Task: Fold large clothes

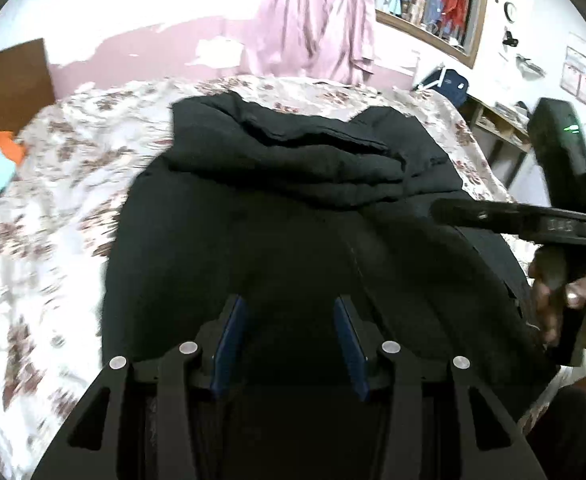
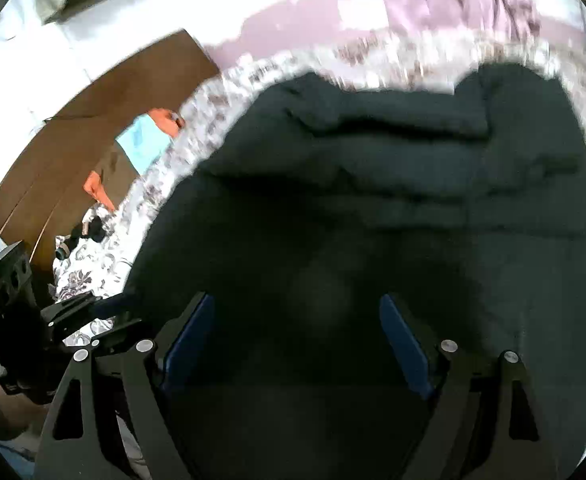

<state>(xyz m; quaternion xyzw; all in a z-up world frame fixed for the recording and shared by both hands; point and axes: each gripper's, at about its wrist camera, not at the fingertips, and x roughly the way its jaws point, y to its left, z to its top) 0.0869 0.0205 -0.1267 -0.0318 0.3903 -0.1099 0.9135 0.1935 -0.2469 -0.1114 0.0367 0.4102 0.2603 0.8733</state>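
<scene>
A large black padded garment [image 1: 285,184] lies spread on a bed with a floral sheet [image 1: 53,208]. Its far part is folded over into a thick band [image 1: 293,148]. My left gripper [image 1: 289,312] hovers over the garment's near part; its blue pads stand apart and nothing shows pressed between them. My right gripper [image 2: 297,320] is open wide over the same dark cloth [image 2: 373,200]. In the left wrist view one right finger [image 1: 493,218] reaches in from the right, and a hand [image 1: 581,300] holds its handle. The left gripper's fingers [image 2: 93,308] show at the lower left of the right wrist view.
A brown wooden board [image 1: 9,84] stands at the bed's left end, with light blue [image 2: 145,144] and orange [image 2: 97,188] cloths beside it. Pink curtains [image 1: 313,28] hang on the far wall. A window [image 1: 433,4] and a shelf [image 1: 501,124] are at the right.
</scene>
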